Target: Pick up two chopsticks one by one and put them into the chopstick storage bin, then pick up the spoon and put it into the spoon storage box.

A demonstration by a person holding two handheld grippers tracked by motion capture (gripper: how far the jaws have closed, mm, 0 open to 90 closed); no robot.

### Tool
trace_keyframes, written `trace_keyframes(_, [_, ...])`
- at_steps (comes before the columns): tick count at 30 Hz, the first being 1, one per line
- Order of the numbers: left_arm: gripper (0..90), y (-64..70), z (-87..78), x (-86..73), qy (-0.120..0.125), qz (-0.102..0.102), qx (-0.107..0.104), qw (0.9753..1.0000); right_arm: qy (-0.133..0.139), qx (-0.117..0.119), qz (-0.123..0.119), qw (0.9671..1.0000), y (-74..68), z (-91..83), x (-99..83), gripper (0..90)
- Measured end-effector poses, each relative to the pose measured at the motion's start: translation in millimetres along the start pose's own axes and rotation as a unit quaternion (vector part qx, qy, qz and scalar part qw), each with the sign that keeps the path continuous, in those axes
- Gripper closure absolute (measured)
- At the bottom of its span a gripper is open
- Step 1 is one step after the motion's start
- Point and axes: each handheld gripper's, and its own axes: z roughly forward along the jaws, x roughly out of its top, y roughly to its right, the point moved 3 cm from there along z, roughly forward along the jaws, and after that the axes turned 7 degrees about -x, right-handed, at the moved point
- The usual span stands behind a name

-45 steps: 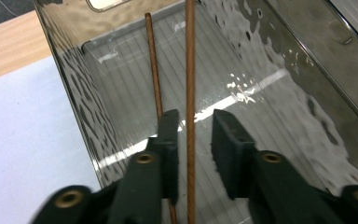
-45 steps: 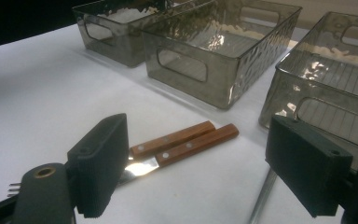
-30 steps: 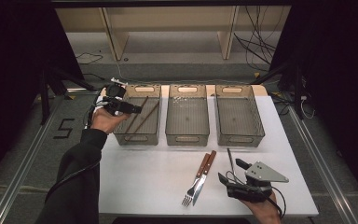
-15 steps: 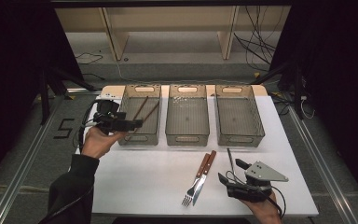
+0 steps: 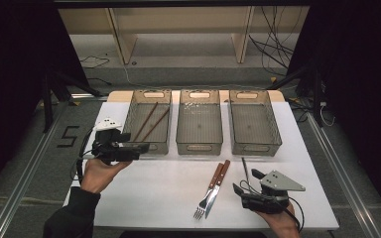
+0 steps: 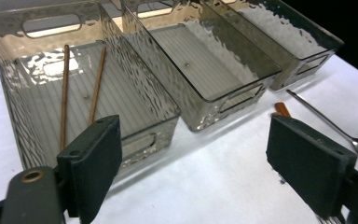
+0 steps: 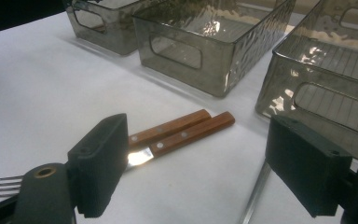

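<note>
- left gripper: low over the worktop just in front of the left bin, fingers spread wide, nothing between them. Pointed toward the middle of the worktop.
- left bin: two chopsticks lie inside, long axis running front to back, slightly slanted. Sorting looks begun.
- middle bin and right bin: nothing visible inside.
- fork and knife: side by side, touching, on the worktop in front of the middle bin. Wooden handles point toward the bins, tines and blade toward the person. Long axis slightly tilted right at the handle end.
- spoon: thin, just right of the knife handle, long axis roughly front to back, bowl end toward the person.
- right gripper: fingers spread, holding nothing, near the worktop's front edge. The cutlery lies just left and ahead of it.
- judgement: right hand is far nearer the fork, knife and spoon; left is well apart. Grasping would call for closing across the handles.
</note>
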Motion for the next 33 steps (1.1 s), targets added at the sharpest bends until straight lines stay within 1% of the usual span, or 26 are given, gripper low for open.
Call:
trace_keyframes(1, [17.2, 0.6, -0.3, -6.2, 0.002, -0.003, -0.001, 1.0000, -0.003, -0.001, 0.001, 1.0000, 0.4, 0.0, -0.4, 22.1])
trace_keyframes(2, [17.1, 0.6, -0.3, -6.2, 0.002, -0.003, -0.001, 1.0000, -0.003, -0.001, 0.001, 1.0000, 0.6, 0.0, -0.6, 22.1])
trace_keyframes(3, [17.0, 0.7, -0.2, -12.5, 0.002, -0.004, 0.001, 1.0000, -0.004, -0.002, 0.002, 1.0000, 0.9, 0.1, -0.6, 22.1])
trace_keyframes(4, [16.8, 0.7, -0.2, -12.5, 0.002, -0.004, 0.001, 1.0000, -0.004, -0.002, 0.002, 1.0000, 0.9, 0.1, -0.6, 22.1])
trace_keyframes(5, [16.6, 1.0, 0.0, -19.7, 0.005, -0.006, 0.000, 1.0000, -0.006, -0.003, 0.002, 1.0000, 1.3, 0.3, -0.8, 22.2])
trace_keyframes(6, [16.5, 1.0, 0.0, -19.7, 0.005, -0.006, 0.000, 1.0000, -0.006, -0.003, 0.002, 1.0000, 1.3, 0.3, -0.8, 22.2])
trace_keyframes(7, [16.2, 0.8, 1.8, -27.2, 0.002, -0.006, -0.003, 1.0000, -0.007, -0.001, 0.002, 1.0000, 1.0, 0.4, -0.8, 22.1])
trace_keyframes(8, [15.9, 0.8, 1.8, -27.2, 0.002, -0.006, -0.003, 1.0000, -0.007, -0.001, 0.002, 1.0000, 1.0, 0.4, -0.8, 22.1])
trace_keyframes(9, [15.9, 0.0, 2.9, -34.1, 0.003, -0.007, -0.004, 1.0000, -0.007, -0.001, 0.001, 1.0000, 0.6, 0.8, -0.7, 22.1])
trace_keyframes(11, [15.9, -0.2, 3.8, -40.6, 0.006, -0.013, -0.007, 0.9999, -0.007, -0.001, -0.002, 1.0000, 0.7, 1.3, -1.0, 22.2])
trace_keyframes(12, [15.9, -0.2, 3.8, -40.6, 0.006, -0.013, -0.007, 0.9999, -0.008, -0.001, -0.001, 1.0000, 0.6, 1.4, -1.1, 22.1])
trace_keyframes(13, [15.9, 0.0, 4.2, -47.2, 0.012, -0.013, -0.009, 0.9998, -0.009, -0.002, -0.001, 1.0000, 0.7, 1.4, -1.3, 22.1])
trace_keyframes(14, [15.9, 0.0, 4.2, -47.2, 0.012, -0.013, -0.009, 0.9998, -0.009, -0.002, -0.001, 1.0000, 0.7, 1.4, -1.3, 22.1])
trace_keyframes(15, [15.8, -0.1, 4.3, -52.7, 0.016, -0.015, -0.008, 0.9997, -0.012, -0.003, 0.003, 0.9999, 0.9, 1.0, -1.4, 22.1])
trace_keyframes(16, [15.8, -0.1, 4.3, -52.7, 0.016, -0.015, -0.008, 0.9997, -0.012, -0.003, 0.003, 0.9999, 0.9, 1.0, -1.4, 22.1])
trace_keyframes(17, [15.7, -0.5, 4.0, -57.2, 0.018, -0.018, -0.011, 0.9996, -0.013, -0.001, 0.008, 0.9999, 1.3, 1.5, -1.4, 22.1])
trace_keyframes(20, [15.7, -0.8, 4.1, -60.9, 0.021, -0.018, -0.012, 0.9995, -0.019, -0.002, 0.012, 0.9997, 2.0, 2.3, -1.9, 22.3])
trace_keyframes(22, [15.7, -0.9, 4.9, -64.1, 0.025, -0.016, -0.014, 0.9995, -0.029, -0.001, 0.026, 0.9992, 5.5, 3.6, -3.1, 22.9])
trace_keyframes(24, [15.7, -0.8, 6.2, -67.2, 0.026, -0.016, -0.014, 0.9994, -0.032, -0.003, 0.029, 0.9990, 7.1, 4.1, -3.5, 23.0])
trace_keyframes(25, [15.7, -0.7, 7.3, -70.4, 0.023, -0.015, -0.014, 0.9995, -0.044, -0.005, 0.040, 0.9983, 10.8, 4.3, -4.3, 23.5])
trace_keyframes(26, [15.7, -0.7, 7.3, -70.4, 0.023, -0.015, -0.014, 0.9995, -0.051, -0.007, 0.045, 0.9977, 12.8, 4.4, -4.8, 23.7])
trace_keyframes(27, [15.7, -0.6, 7.4, -73.4, 0.026, -0.010, -0.011, 0.9996, -0.058, -0.009, 0.049, 0.9971, 15.0, 4.7, -5.3, 24.2])
trace_keyframes(29, [15.7, -0.7, 6.9, -76.6, 0.028, -0.012, -0.013, 0.9994, -0.078, -0.010, 0.058, 0.9953, 19.1, 5.4, -6.6, 24.6])
trace_keyframes(30, [15.7, -0.7, 6.9, -76.6, 0.028, -0.012, -0.013, 0.9994, -0.088, -0.013, 0.059, 0.9943, 21.1, 6.1, -7.3, 24.9])
trace_keyframes(31, [15.7, -0.9, 6.0, -80.1, 0.030, -0.010, -0.011, 0.9994, -0.100, -0.016, 0.060, 0.9930, 22.6, 7.0, -8.0, 25.3])
trace_keyframes(33, [15.7, -1.2, 5.0, -83.2, 0.032, -0.009, -0.007, 0.9994, -0.123, -0.021, 0.057, 0.9905, 24.0, 8.4, -8.6, 26.3])
